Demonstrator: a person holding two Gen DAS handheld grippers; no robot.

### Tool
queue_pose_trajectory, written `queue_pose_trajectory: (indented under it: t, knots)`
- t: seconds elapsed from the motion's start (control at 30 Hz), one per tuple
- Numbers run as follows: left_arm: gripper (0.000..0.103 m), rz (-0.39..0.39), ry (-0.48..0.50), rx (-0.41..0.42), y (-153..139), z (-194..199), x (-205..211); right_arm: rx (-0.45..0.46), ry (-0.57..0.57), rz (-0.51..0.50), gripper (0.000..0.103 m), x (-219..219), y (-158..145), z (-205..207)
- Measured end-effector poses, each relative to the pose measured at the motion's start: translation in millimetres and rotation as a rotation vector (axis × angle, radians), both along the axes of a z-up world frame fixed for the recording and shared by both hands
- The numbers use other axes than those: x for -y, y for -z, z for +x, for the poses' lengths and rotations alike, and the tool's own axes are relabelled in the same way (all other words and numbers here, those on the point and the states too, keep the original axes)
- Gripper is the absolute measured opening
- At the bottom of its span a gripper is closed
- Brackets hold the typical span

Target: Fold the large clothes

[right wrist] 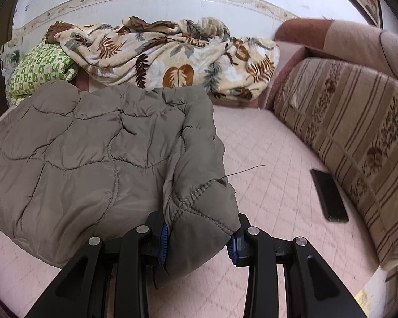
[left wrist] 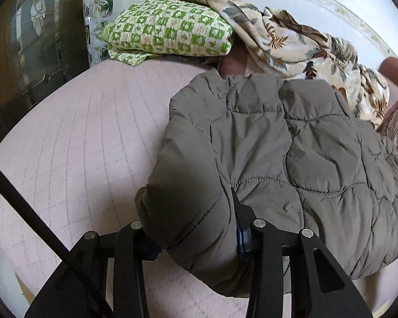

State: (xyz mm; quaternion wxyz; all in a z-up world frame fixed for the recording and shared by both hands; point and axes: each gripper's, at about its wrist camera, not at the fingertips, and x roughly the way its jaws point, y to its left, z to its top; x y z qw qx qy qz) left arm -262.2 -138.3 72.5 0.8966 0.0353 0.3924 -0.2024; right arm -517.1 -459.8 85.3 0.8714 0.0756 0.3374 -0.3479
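Note:
A grey-brown quilted puffer jacket [left wrist: 291, 143] lies on a pink quilted bed cover [left wrist: 74, 143]. My left gripper [left wrist: 196, 238] is shut on the jacket's near left corner, and thick padded fabric fills the gap between its fingers. The jacket also shows in the right wrist view [right wrist: 87, 153]. My right gripper [right wrist: 199, 241] is shut on the jacket's near right corner, with a stitched hem bunched between the blue pads [right wrist: 163, 243]. A loose thread sticks out from that corner.
A green checked pillow [left wrist: 169, 34] and a leaf-print blanket [right wrist: 167, 61] lie at the back by the wall. A striped sofa cushion [right wrist: 345, 137] lines the right side. A black phone [right wrist: 329, 196] lies on the pink cover [right wrist: 273, 164] beside it.

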Motion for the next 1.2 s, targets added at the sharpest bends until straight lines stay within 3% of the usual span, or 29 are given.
queue_pose_trajectory:
  t: [0.07,0.17,0.23,0.27,0.33,0.43,0.57,0.7,0.83,0.97,1.07,1.2]
  knots:
    - [0.050,-0.012,-0.008,-0.025,5.5,2.6,-2.9,0.013,0.017,0.075,0.040,6.5,8.7,-5.2]
    - [0.077,-0.074,-0.050,-0.112,16.4,15.9,-18.6,0.030,0.048,0.239,0.054,29.5,29.2,-10.5]
    - [0.080,-0.125,-0.079,-0.166,18.9,25.3,-33.6,0.095,0.082,0.375,0.067,47.1,37.5,-23.0]
    - [0.080,-0.161,-0.084,-0.188,18.6,28.8,-42.6,0.153,0.107,0.447,0.068,56.6,38.4,-34.7]
    - [0.080,-0.237,-0.114,-0.200,13.5,32.7,-64.3,0.232,0.133,0.498,0.071,65.1,33.9,-52.7]
    - [0.080,-0.233,-0.215,-0.108,-0.2,26.2,-85.8,0.293,0.183,0.462,0.071,65.1,21.4,-73.3]
    - [0.080,-0.193,-0.221,0.035,-20.8,9.3,-83.7,0.342,0.199,0.345,0.071,52.7,-3.0,-80.8]
    - [0.080,-0.082,-0.029,0.195,-34.2,-27.4,-28.6,0.342,0.050,0.258,0.063,27.6,-18.4,-54.2]
    - [0.080,0.025,0.153,0.270,-25.5,-61.5,32.5,0.265,-0.032,0.248,0.058,9.7,-8.0,-19.6]
    - [0.081,0.100,0.197,0.165,0.7,-49.9,62.9,0.148,-0.004,0.302,0.055,23.3,20.1,0.5]
    - [0.093,0.122,0.186,0.069,22.0,-27.0,70.8,0.127,0.031,0.423,0.055,39.6,43.1,-0.9]
    - [0.093,0.093,0.180,0.088,13.1,-29.4,66.3,0.131,0.048,0.397,0.055,38.6,33.2,-0.4]
